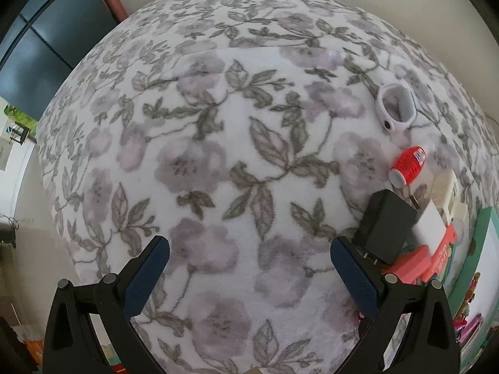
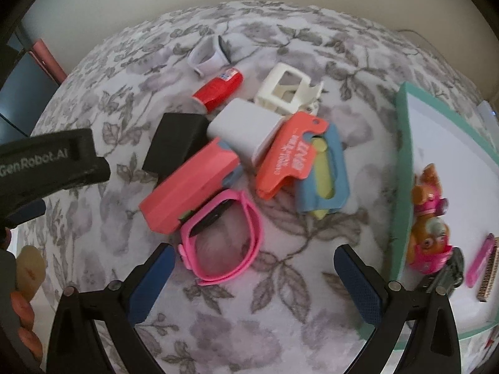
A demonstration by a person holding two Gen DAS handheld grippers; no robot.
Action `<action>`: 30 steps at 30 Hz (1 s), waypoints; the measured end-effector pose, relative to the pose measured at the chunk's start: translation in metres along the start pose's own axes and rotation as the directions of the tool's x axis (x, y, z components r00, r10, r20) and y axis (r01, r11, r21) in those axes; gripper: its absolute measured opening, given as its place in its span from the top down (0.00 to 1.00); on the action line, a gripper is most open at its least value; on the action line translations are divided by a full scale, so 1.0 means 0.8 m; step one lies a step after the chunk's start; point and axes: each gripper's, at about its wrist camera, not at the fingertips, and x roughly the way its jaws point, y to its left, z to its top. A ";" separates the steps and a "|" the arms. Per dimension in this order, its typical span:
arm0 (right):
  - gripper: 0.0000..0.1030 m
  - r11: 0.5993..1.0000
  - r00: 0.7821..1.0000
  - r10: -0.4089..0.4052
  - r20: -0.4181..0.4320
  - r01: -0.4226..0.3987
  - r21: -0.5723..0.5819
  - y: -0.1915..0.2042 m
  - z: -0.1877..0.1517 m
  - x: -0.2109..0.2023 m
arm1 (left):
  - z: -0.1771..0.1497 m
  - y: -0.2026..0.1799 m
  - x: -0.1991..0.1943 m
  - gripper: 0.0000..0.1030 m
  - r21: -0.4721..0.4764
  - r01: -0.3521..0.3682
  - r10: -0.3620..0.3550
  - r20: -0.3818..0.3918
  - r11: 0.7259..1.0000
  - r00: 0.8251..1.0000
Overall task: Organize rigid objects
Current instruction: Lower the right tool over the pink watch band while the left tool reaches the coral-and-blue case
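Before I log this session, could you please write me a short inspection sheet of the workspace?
Surface: white fleece blanket with grey floral print.
Job's things: pink plastic wristband, coral box, black block, white charger cube, red thread spool, cream plastic frame, lying close together, some overlapping.
Clutter: teal-rimmed white tray holding a toy pup figure.
Grippers: left tongs open, empty; right tongs open, empty.
Cables: thin wire at the far edge.
Surroundings: pale wall; dark cabinet.
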 end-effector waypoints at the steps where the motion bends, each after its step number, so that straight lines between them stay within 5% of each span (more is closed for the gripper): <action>1: 0.00 1.000 1.000 0.002 -0.001 -0.002 -0.004 0.003 0.000 0.002 | 0.002 0.001 0.002 0.00 -0.007 0.002 -0.002 -0.002 1.000 1.000; 11: 0.01 0.997 0.998 -0.056 0.005 0.056 -0.048 0.020 0.006 0.028 | 0.005 0.003 0.004 0.00 -0.007 0.014 -0.014 -0.004 1.000 1.000; 30: 0.38 1.000 1.000 -0.012 0.023 0.012 0.017 -0.028 0.014 0.004 | -0.009 -0.045 -0.017 0.00 0.125 0.128 -0.127 -0.017 0.984 0.992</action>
